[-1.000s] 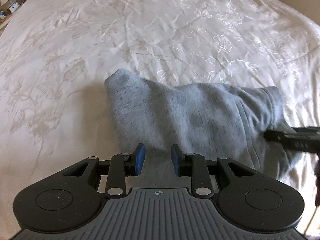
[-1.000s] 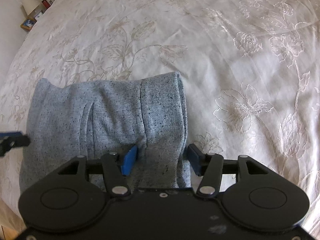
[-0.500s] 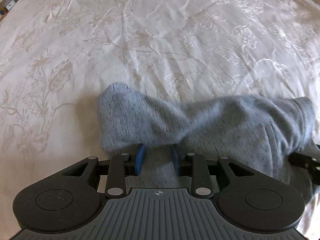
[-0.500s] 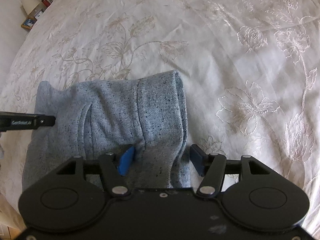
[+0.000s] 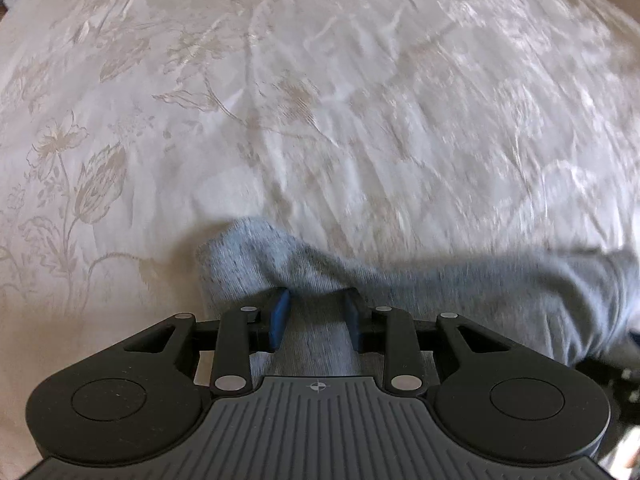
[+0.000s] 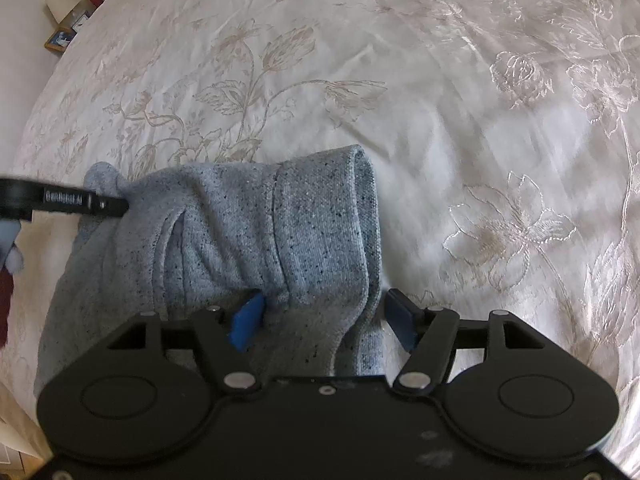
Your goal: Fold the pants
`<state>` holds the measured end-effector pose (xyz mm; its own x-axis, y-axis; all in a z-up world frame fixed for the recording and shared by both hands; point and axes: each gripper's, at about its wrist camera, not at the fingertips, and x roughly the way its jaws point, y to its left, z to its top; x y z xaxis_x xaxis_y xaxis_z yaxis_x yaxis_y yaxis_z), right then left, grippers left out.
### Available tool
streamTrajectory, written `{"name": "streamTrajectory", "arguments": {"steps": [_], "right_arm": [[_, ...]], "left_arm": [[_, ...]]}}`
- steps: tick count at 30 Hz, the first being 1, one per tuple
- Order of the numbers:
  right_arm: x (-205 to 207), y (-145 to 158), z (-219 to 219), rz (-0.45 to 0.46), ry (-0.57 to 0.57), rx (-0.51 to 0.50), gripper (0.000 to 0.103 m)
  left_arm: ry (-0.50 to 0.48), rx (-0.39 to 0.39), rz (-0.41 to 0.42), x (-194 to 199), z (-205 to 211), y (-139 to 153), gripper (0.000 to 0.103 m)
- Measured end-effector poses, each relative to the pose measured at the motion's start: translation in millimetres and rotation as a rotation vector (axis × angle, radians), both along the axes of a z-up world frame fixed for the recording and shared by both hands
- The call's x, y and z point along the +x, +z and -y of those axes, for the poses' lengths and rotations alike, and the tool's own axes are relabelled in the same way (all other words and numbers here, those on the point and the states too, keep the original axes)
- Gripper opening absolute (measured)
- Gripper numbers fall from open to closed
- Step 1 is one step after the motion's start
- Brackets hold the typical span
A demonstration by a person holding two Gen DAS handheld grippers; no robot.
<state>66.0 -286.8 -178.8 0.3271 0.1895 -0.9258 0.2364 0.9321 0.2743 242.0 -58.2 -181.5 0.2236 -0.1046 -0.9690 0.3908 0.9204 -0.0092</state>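
Note:
Grey knit pants [image 6: 240, 240] lie bunched and folded on a white floral bedspread [image 6: 440, 100]. In the left wrist view the pants [image 5: 400, 292] stretch to the right, blurred by motion. My left gripper [image 5: 316, 316] has its blue pads partly closed with grey fabric running between them. My right gripper [image 6: 326, 316] has its pads wide apart around the waistband edge, with cloth lying between them. The left gripper's finger [image 6: 80, 202] shows as a black bar at the pants' left corner in the right wrist view.
The bedspread [image 5: 320, 100] stretches far ahead of both grippers. A bedside shelf with small items [image 6: 76, 16] sits at the far left, past the bed's edge. A dark red object [image 6: 6, 304] shows at the left border.
My left gripper has moved forward over the bed, dragging its corner of the pants; the cloth now looks lower and stretched. The right gripper's pads have opened a little wider.

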Motion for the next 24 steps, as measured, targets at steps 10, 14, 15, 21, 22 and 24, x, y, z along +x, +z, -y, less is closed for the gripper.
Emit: {"name": "streamTrajectory", "arguments": {"steps": [10, 14, 15, 21, 22, 24], "right_arm": [[-6, 3, 1, 0.005, -0.015, 0.005, 0.068], [-8, 3, 2, 0.009, -0.019, 0.008, 0.068], [-9, 3, 2, 0.01, -0.02, 0.008, 0.068], [-12, 5, 2, 0.016, -0.022, 0.008, 0.07], [-13, 5, 2, 0.017, -0.024, 0.009, 0.071], [-15, 6, 2, 0.02, -0.028, 0.013, 0.071]], "left_arm": [[0.08, -0.037, 0.079, -8, -43, 35, 0.03], [0.108, -0.114, 0.053, -32, -68, 42, 0.037], [0.113, -0.136, 0.038, -42, -73, 42, 0.043], [0.111, -0.194, -0.038, -92, -76, 27, 0.072], [0.11, -0.197, -0.05, -98, -76, 23, 0.078], [0.105, -0.201, -0.09, -108, -70, 13, 0.091]]}}
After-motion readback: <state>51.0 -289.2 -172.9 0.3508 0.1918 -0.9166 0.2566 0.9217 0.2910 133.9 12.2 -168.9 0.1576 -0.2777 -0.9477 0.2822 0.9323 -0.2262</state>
